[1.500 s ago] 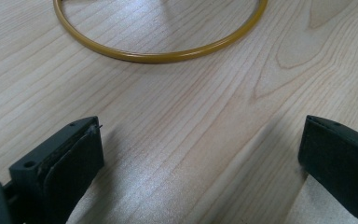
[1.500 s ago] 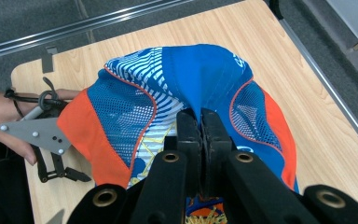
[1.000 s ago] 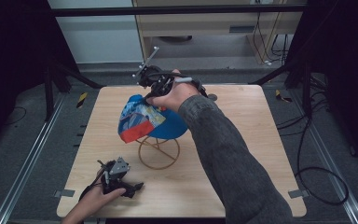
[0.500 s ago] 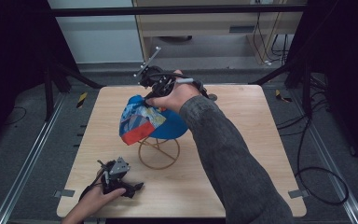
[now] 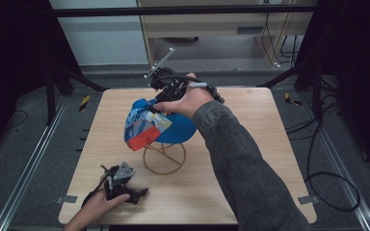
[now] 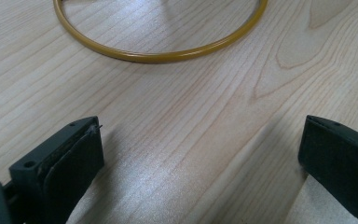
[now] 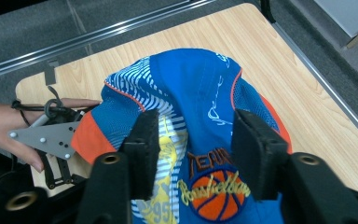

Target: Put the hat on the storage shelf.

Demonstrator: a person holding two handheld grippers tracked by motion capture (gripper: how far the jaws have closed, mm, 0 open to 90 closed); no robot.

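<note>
Right gripper view: the right gripper (image 7: 191, 154), jaws just opening, straddles the blue cap (image 7: 200, 98); the left gripper (image 6: 200, 154) rests spread on the table (image 6: 177, 116).

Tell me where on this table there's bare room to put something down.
The right side of the table is bare beyond the sleeve, and so is the far left corner. The middle is crowded by the cap on its wire stand; the left gripper occupies the near left.
</note>
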